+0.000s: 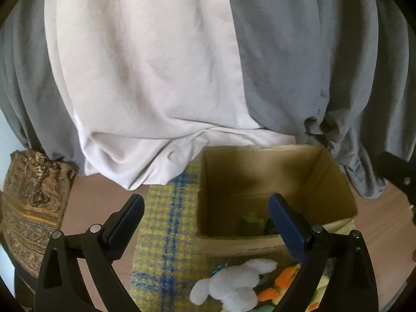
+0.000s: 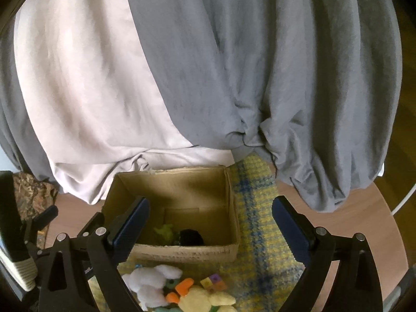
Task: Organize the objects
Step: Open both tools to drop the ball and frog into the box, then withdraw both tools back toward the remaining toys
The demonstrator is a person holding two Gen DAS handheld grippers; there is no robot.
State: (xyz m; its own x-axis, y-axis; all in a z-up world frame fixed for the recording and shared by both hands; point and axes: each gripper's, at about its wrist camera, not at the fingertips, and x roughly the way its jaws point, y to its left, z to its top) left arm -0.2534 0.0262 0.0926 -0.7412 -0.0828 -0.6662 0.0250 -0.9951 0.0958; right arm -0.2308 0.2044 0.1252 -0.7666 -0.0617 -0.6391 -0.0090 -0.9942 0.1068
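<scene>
Hovering with jaws apart and empty, the left gripper (image 1: pixel 205 223) and right gripper (image 2: pixel 210 228) flank a cardboard box (image 2: pixel 182 253) above a white plush toy (image 1: pixel 234 283).

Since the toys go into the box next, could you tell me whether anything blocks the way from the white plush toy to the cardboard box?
Nothing visible does: the white plush toy lies just before the open-topped cardboard box, only its front wall between.

A home, likely a bedroom or living room, grey and white bedding (image 2: pixel 234 78) draped over furniture, a yellow-and-blue plaid wool rug (image 2: pixel 257 223) on a wood-look floor (image 1: pixel 88 197), a paisley cushion (image 1: pixel 33 202) (worn, brown), soft plush toys (image 2: pixel 153 286) beside a cardboard box (image 2: pixel 182 252).
</scene>
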